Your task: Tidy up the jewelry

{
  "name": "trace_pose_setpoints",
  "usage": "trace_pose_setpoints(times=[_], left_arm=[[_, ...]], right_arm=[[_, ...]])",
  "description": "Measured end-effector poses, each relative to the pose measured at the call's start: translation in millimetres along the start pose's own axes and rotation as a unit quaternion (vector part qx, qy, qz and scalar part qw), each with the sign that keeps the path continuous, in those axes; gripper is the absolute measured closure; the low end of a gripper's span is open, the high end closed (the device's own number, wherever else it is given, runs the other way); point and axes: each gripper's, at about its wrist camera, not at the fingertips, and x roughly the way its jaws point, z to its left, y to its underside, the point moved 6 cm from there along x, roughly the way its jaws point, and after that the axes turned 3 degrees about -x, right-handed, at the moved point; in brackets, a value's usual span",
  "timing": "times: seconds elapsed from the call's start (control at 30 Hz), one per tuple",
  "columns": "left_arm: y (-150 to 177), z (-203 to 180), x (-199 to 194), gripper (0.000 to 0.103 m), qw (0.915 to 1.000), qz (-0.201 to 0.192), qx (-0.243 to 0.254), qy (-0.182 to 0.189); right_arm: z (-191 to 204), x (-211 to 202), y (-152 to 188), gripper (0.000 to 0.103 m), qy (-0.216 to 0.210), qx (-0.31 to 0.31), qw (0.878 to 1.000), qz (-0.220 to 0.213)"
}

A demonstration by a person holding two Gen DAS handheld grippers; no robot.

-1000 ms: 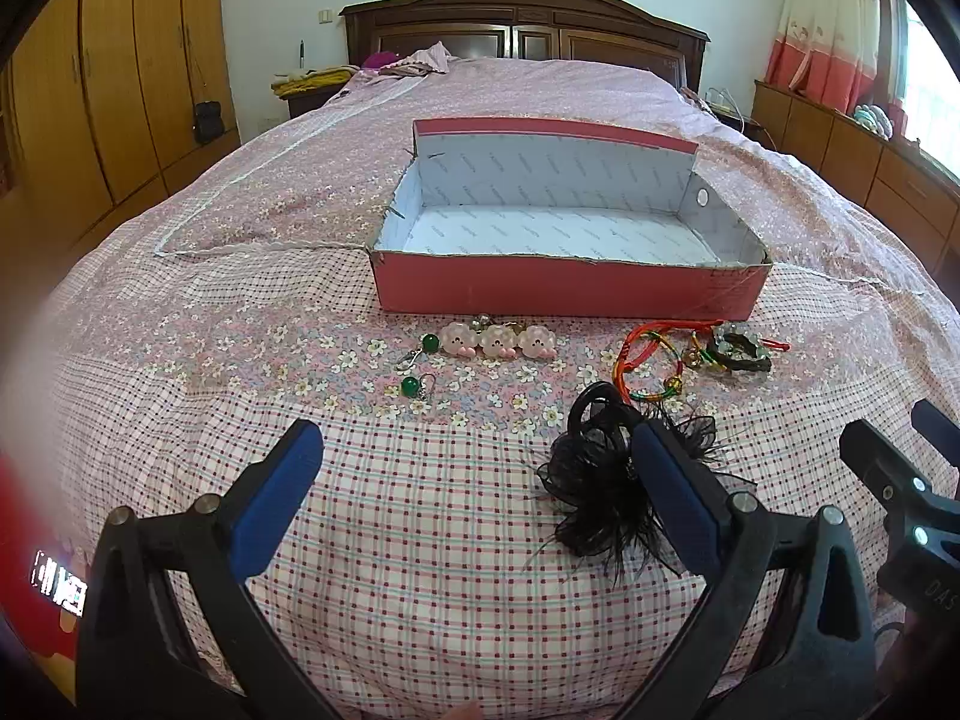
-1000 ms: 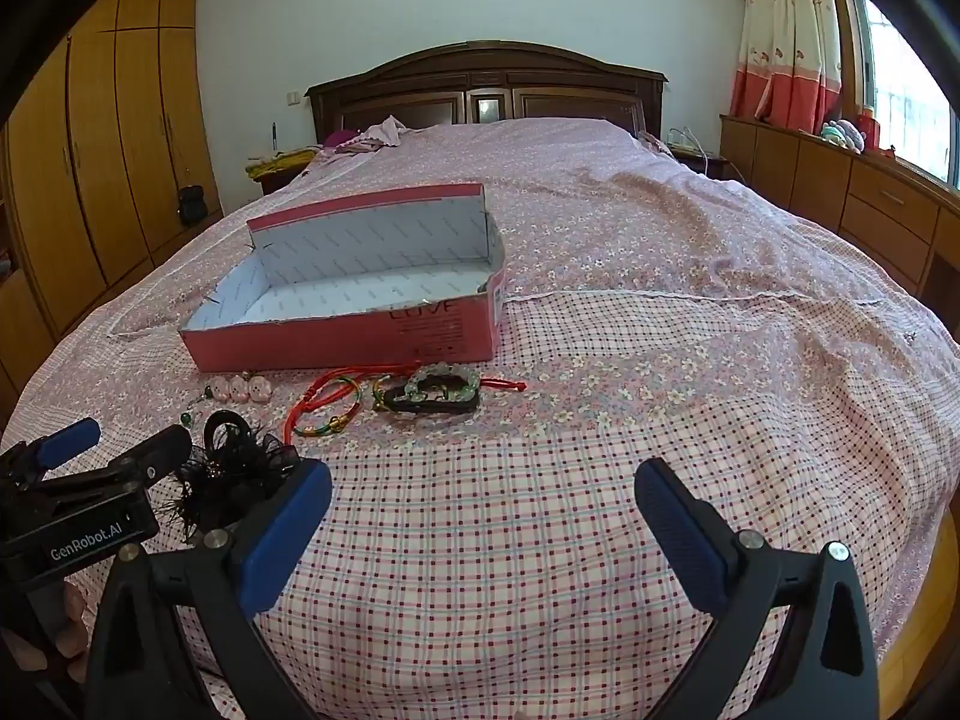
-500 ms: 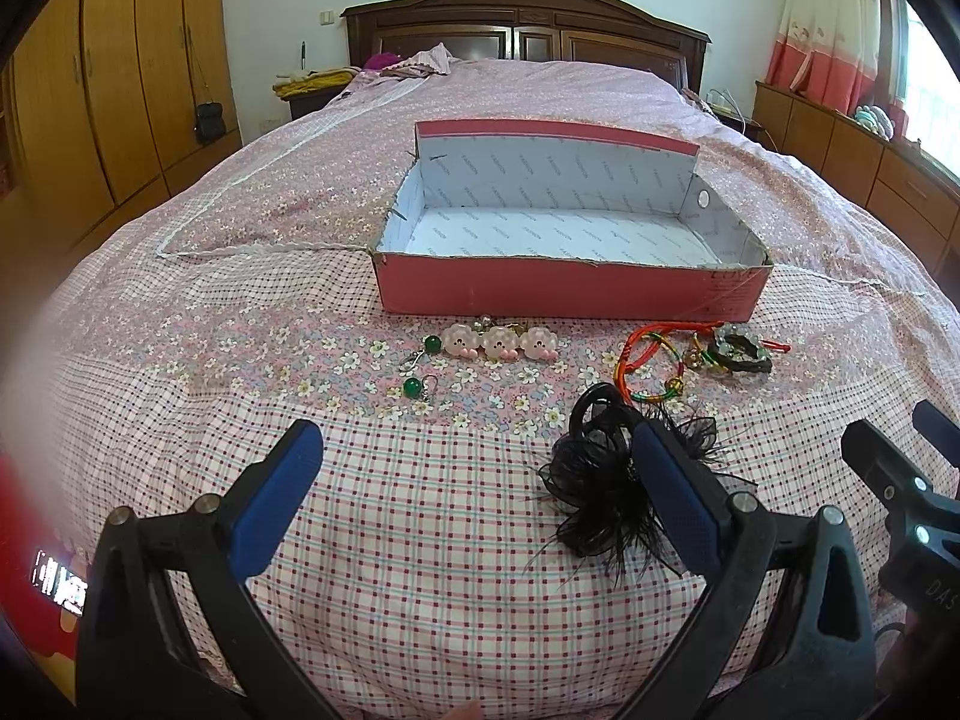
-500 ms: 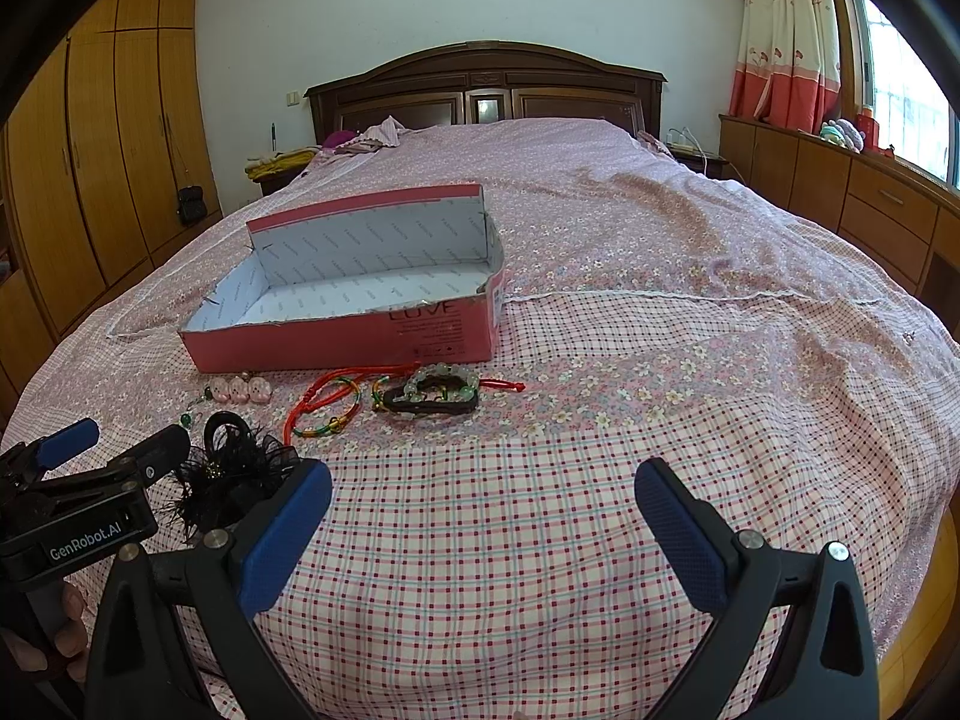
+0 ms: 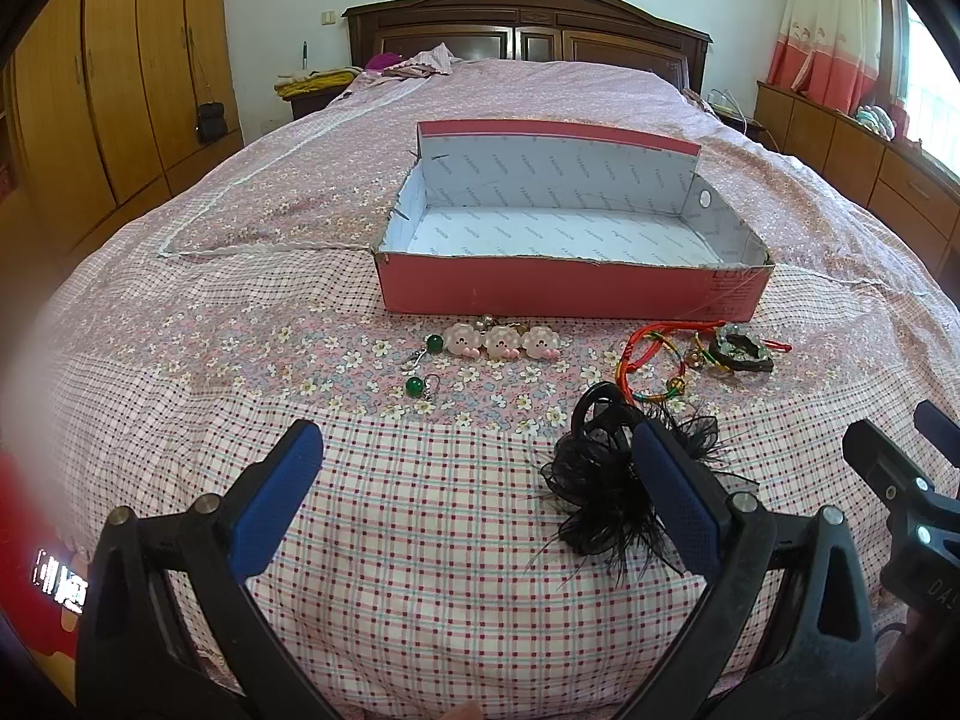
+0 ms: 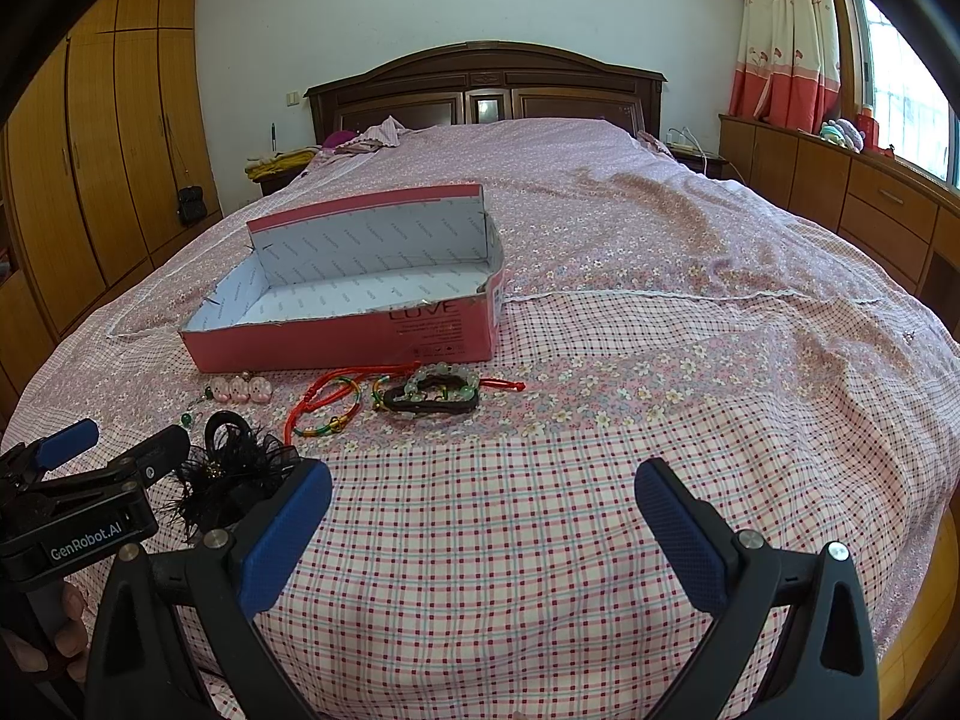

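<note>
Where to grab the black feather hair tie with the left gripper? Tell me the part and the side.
Take the black feather hair tie by its bare loop at the far end, which stands clear of the soft feathers. Bring the open left gripper down from above, probably one finger through the loop.

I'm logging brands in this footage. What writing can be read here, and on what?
"LOVE": front of the pink box.
"GenRobot.AI": left gripper's body, right wrist view.
Small print under "LOVE": too small to read.
Box lining print and right gripper's body lettering in the left wrist view: unreadable.
</note>
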Motion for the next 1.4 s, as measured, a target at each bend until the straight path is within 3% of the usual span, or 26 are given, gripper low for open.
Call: trace_pose_setpoints(times=[1.4], left_arm=[[1.3, -4.2, -1.0, 0.007, 0.9998, 0.004, 0.016, 0.009]], right_arm=[[-4.5, -1.5, -3.7, 0.000, 0.005, 0.005, 1.000, -0.002]])
